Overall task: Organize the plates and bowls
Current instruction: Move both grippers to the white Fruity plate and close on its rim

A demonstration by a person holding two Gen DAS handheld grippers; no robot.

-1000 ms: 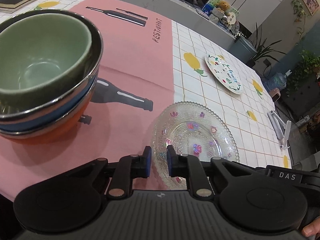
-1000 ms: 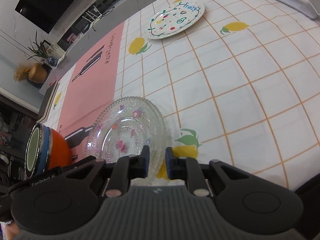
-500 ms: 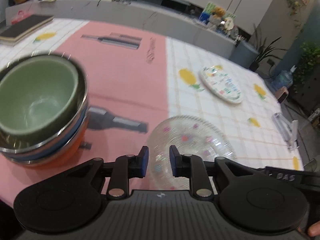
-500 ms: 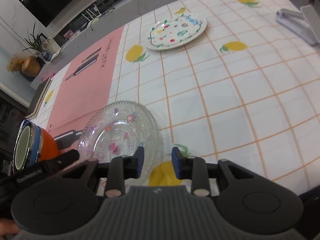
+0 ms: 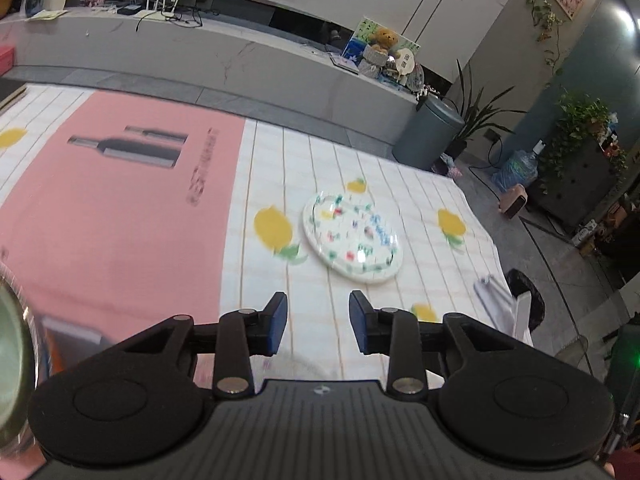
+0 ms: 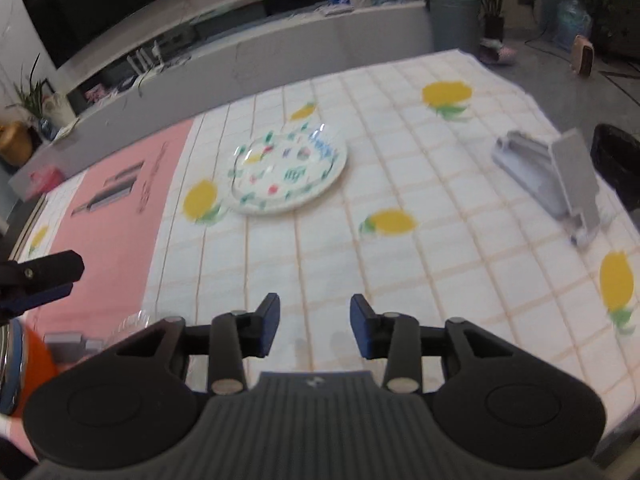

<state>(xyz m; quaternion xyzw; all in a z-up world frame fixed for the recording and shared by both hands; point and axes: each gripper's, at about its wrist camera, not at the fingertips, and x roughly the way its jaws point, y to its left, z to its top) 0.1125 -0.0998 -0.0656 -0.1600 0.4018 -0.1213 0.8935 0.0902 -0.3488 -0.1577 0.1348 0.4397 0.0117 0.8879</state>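
Observation:
A white plate point(image 5: 352, 236) painted with coloured marks lies on the checked lemon tablecloth, ahead of both grippers. My left gripper point(image 5: 318, 322) hangs above the cloth, its jaws opening with nothing between them. My right gripper point(image 6: 315, 330) is also opening and empty, with the same plate point(image 6: 286, 174) beyond it. The stacked bowls point(image 5: 12, 360) show only as a sliver at the left edge; the orange bottom bowl point(image 6: 36, 364) is at lower left. The clear glass plate point(image 6: 128, 324) shows only an edge by the right gripper's left arm.
A pink mat point(image 5: 120, 220) printed with bottles covers the table's left part. A grey folding stand point(image 6: 552, 180) sits near the right table edge, with a black bin point(image 6: 620, 160) beyond it. A finger point(image 6: 40, 270) of my left gripper pokes in from the left.
Both grippers rose and tipped up away from the glass plate's rim, and their jaws widened. The glass plate and bowls slid almost out of view; the painted plate now lies ahead.

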